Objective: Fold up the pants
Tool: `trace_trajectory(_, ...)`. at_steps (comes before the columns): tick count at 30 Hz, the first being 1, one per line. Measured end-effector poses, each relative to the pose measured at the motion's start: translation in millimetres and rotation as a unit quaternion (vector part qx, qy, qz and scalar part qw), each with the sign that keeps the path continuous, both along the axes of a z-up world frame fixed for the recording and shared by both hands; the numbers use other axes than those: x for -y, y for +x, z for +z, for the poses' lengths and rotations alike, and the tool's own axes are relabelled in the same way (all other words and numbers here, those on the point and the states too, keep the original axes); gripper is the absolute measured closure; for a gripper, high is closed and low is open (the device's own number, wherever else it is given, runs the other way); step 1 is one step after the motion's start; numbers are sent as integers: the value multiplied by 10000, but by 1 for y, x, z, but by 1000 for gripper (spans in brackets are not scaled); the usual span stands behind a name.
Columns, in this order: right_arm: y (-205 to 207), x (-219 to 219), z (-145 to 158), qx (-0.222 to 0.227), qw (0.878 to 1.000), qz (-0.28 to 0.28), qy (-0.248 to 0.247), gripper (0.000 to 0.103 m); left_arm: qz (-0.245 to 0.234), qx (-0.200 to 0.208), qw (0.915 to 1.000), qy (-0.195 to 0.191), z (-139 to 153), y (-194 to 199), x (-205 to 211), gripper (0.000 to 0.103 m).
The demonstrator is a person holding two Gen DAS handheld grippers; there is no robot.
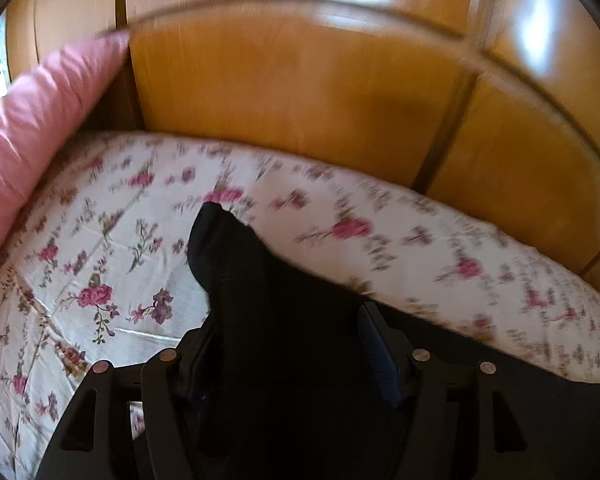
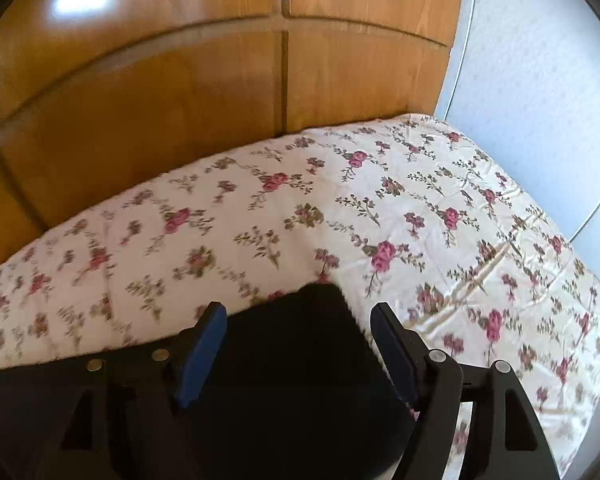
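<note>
Bedroom, floral bedspread (image 2: pixel 420 208), wooden wardrobe (image 2: pixel 160 92)

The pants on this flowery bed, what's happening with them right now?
A person is working on dark pants with two handheld grippers over a floral bedspread. The left gripper has the fabric bunched between its fingers. The right gripper is open, with a corner of the pants lying between its fingers.

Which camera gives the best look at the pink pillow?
The left wrist view. The pink pillow leans against the wooden wardrobe at the left end of the floral bedspread. The right wrist view shows none of it.
</note>
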State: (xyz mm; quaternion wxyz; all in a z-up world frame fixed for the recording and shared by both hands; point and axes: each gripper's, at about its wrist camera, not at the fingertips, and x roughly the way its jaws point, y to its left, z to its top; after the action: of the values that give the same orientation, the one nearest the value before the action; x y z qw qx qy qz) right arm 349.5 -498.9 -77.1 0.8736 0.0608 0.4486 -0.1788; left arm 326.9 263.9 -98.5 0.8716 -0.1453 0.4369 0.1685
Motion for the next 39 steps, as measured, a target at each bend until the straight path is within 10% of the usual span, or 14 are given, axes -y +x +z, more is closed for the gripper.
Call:
trace_trajectory(5,22,11,-19,-257,9991,58,342,32,415,202,9988,-183,-2,-1,-36,37)
trace_trajectory(14,35,3,-36,-487,9980,403,39,72,300,251,9992,-33,-15,13,-43,38)
trace_trajectory(17,39,1,-33,-551,9975,441,31,80,205,184,9995,148,-12,16,-34,57)
trace_trajectory(19,38,3,-28,-511,9978,401,163,83,55,114,9995,277,-7,18,-26,88)
trace_trajectory(25,12,24,4,96,9943,182,1049,83,-350,377,9969,601,24,3,-10,90)
trace_trajectory(39,-85,40,53,1447,9624,126,2296,83,-397,2241,9690,-959,96,-128,-29,90)
